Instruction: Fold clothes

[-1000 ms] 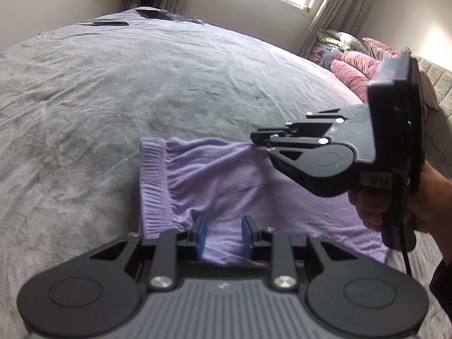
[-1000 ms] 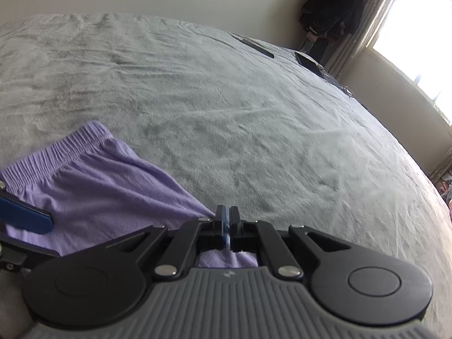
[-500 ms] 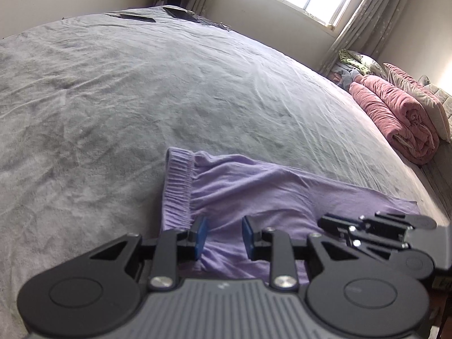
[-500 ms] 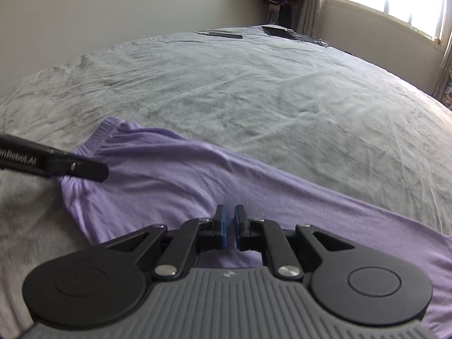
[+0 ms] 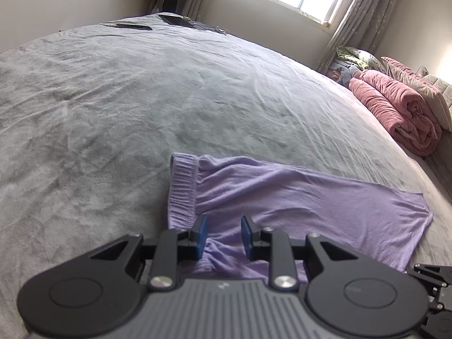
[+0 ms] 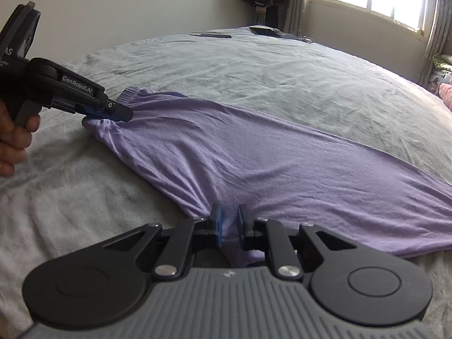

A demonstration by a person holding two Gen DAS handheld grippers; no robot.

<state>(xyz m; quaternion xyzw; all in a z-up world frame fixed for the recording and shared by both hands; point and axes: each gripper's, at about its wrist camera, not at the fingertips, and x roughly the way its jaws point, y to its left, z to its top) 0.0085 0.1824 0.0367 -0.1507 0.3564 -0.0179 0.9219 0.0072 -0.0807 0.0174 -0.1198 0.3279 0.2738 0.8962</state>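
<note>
The lilac garment [image 5: 296,197] lies spread on the grey bed [image 5: 141,99], its ribbed waistband [image 5: 182,186] at one end and its plain hem at the other, with the long body of cloth stretched between the two tongs.

The left tongs [image 5: 223,236] stand partly open, the blue pads [image 5: 201,236] set well apart with a bunch of lilac cloth lying in the gap just beside the waistband. In the left wrist view the cloth puckers between the pads but neither pad presses it. In the right wrist view the same tongs [image 6: 108,113] reach in from the side, their tips at the gathered corner of the garment near the waistband [image 6: 130,96], and the cloth fans out in folds from that corner; whether the tips pinch it there cannot be told. A hand [image 6: 14,138] grips the handle behind them.

The right tongs [image 6: 228,226] are also partly open, with a narrower gap than the left. A fold of the garment's near edge [image 6: 197,197] runs down between the blue pads [image 6: 217,226] and creases radiate from that spot; the pads flank the fold without closing on it. The tip of these tongs [image 5: 432,282] also shows in the left wrist view, beside the garment's hem corner.

Beyond the garment, at the far side of the bed, lie two dark flat devices [image 5: 135,26], and past its hem end rests a rolled pink blanket [image 5: 395,107].
</note>
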